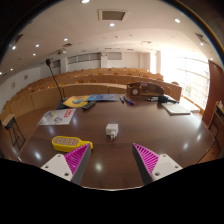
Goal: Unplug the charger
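A big room is seen, with long curved wooden benches (40,95) at the back and bright windows (190,75) at one side. Round lights are set in the ceiling (110,25).

Most of the near space is filled by a wide brown table (120,140). Its top is shiny, and the lights are mirrored in it.

At the far side of the table, a dark bag (148,90) is set. A flat blue and yellow thing (88,100) is laid beside it. A white paper (57,117) is placed nearer, off to one side. Another pale flat thing (178,109) is seen on the other side of the table.

A yellow tape measure (66,142) is laid on the table, just ahead of one finger.

The gripper (108,160) is held wide open, and nothing is gripped. Its two pink pads (76,158) are well apart.

The small white charger (111,130) is stood on the table, just ahead of the fingers and about in line with the gap between them. It is not touched by the fingers. What it is plugged into cannot be made out.
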Demonstrator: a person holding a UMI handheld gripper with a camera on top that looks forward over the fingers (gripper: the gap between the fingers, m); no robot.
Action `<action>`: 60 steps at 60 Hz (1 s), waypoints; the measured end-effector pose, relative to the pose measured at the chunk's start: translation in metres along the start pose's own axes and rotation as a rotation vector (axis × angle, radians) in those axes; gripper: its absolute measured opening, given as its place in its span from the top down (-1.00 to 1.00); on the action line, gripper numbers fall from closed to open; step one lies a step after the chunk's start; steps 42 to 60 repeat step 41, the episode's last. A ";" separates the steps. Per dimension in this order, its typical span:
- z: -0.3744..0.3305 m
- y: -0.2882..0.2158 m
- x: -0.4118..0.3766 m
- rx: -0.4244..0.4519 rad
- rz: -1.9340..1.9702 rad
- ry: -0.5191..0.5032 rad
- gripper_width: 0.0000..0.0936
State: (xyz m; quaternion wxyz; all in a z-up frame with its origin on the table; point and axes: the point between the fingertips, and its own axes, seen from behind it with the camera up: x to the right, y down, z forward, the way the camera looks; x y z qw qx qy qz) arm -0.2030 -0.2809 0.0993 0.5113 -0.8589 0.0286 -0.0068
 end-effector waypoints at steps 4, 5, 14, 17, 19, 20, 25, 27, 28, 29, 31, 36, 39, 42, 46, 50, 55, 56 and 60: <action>-0.029 0.006 -0.005 0.009 -0.012 0.017 -0.81; -0.041 0.009 -0.004 0.010 -0.014 0.022 -0.81; -0.104 0.027 -0.015 0.013 -0.029 0.039 -0.81; -0.120 0.031 -0.020 0.023 -0.042 0.040 -0.81; -0.129 0.034 -0.022 0.026 -0.052 0.045 -0.81; -0.134 0.035 -0.022 0.025 -0.057 0.048 -0.81; -0.151 0.039 -0.028 0.040 -0.069 0.046 -0.82; -0.154 0.040 -0.031 0.039 -0.072 0.041 -0.82; -0.156 0.041 -0.032 0.039 -0.073 0.039 -0.82; -0.158 0.041 -0.033 0.039 -0.075 0.038 -0.82; -0.161 0.042 -0.035 0.040 -0.076 0.035 -0.81; -0.168 0.042 -0.040 0.039 -0.074 0.026 -0.82; -0.169 0.042 -0.043 0.041 -0.077 0.025 -0.82; -0.170 0.041 -0.043 0.044 -0.078 0.028 -0.82; -0.170 0.041 -0.043 0.044 -0.078 0.028 -0.82; -0.170 0.041 -0.043 0.044 -0.078 0.028 -0.82; -0.170 0.041 -0.043 0.044 -0.078 0.028 -0.82; -0.170 0.041 -0.043 0.044 -0.078 0.028 -0.82; -0.170 0.041 -0.043 0.044 -0.078 0.028 -0.82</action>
